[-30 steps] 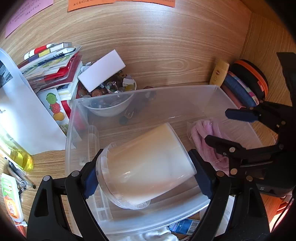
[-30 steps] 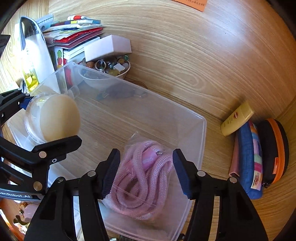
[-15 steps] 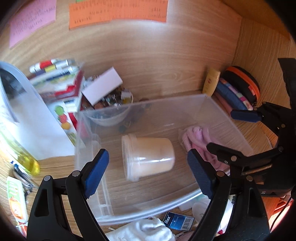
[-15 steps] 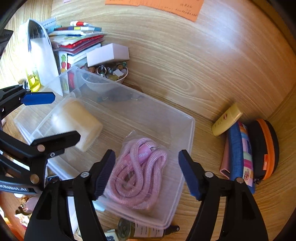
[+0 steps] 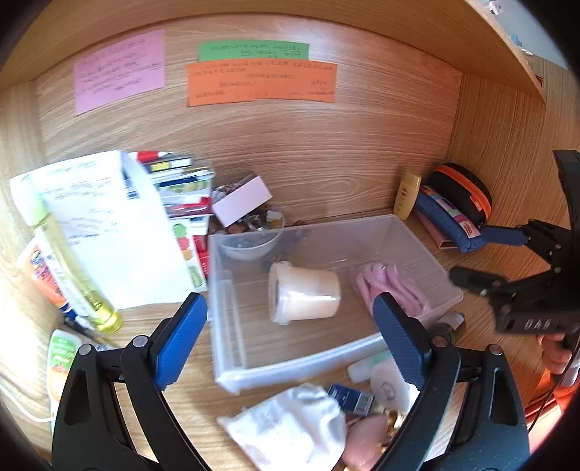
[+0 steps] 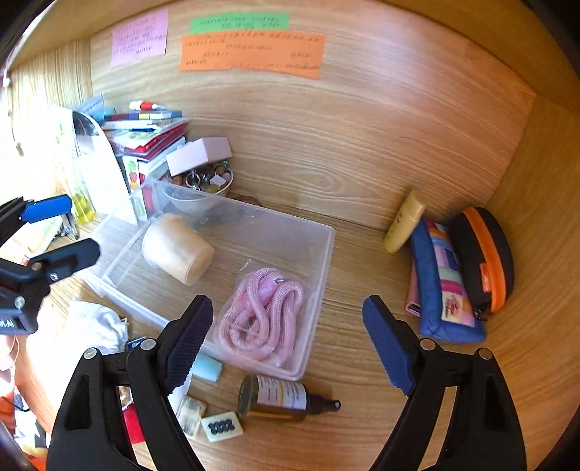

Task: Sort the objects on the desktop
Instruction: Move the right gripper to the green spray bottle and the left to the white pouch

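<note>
Counts first: we see one clear plastic bin (image 6: pixel 328 253) on the wooden desk (image 6: pixel 362 362), and two things inside it. One is a cream-coloured tub (image 6: pixel 175 250) with a translucent lid, lying on its side towards the bin's left end. The other is a single bag of pink cord (image 6: pixel 262 315), coiled in loops inside clear wrap, resting at the bin's right end, apart from the tub.

We count three paper notes on the back panel: one pink (image 6: pixel 139 38), one green (image 6: pixel 239 22), one orange (image 6: pixel 252 54).

Just in front of the bin lies one brown bottle (image 6: pixel 279 398) on its side, and beside it one small tile with dark dots (image 6: pixel 222 426).

We hold two grippers. The left gripper (image 5: pixel 290 340) has its jaws opening, wide apart, nothing between the pads. The right gripper (image 6: pixel 286 344) is likewise opening, its blue pads clear of the cord bag and gripping nothing.
</note>
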Demonstrator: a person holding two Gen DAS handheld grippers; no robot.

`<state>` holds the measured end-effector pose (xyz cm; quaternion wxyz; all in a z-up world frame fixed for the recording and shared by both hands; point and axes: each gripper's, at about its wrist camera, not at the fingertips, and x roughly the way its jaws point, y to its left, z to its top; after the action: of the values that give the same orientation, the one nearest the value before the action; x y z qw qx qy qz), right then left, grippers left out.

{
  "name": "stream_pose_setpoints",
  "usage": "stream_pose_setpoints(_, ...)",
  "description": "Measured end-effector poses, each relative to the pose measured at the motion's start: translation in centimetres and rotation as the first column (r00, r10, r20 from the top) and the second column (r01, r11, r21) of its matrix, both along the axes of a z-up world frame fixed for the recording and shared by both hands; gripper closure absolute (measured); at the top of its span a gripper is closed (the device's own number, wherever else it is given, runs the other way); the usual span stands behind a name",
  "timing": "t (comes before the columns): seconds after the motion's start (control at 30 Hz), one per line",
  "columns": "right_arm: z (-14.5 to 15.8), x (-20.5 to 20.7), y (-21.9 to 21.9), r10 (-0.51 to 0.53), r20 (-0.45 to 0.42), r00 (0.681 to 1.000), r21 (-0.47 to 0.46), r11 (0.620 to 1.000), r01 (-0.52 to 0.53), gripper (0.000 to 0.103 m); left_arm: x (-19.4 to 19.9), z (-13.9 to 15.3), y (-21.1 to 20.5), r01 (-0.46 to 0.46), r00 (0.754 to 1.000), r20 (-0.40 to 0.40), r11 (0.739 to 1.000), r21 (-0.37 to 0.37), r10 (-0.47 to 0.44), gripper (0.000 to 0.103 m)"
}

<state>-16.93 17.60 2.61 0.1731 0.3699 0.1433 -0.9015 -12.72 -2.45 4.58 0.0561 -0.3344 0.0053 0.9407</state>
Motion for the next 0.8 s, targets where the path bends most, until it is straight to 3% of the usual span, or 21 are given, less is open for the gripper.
stream_pose_setpoints(0.23, -0.6, 1.2, 2.1, -0.035, 0.016, 0.999, -0.026, 0.999, 0.035, 0.017, 2.6, -1.4, -1.6, -0.025, 0.998, 0.049, 0.999, -0.024, 0.026, 0.008)
stream_pose_setpoints(0.57, -4.1, 1.8, 4.1, -0.066, 0.126, 0.99, -0.021, 0.997, 0.069, 0.017, 6.1, -4.8, -2.9, -0.033, 0.991, 0.13, 0.997, -0.071, 0.042, 0.008)
stream_pose_setpoints(0.8, -6.5, 2.4, 4.2, -0.065, 0.182, 0.981, -0.039, 0.997, 0.073, 0.017, 7.6, -6.5, -2.9, 0.002, 0.986, 0.169, 0.999, -0.053, 0.007, 0.008)
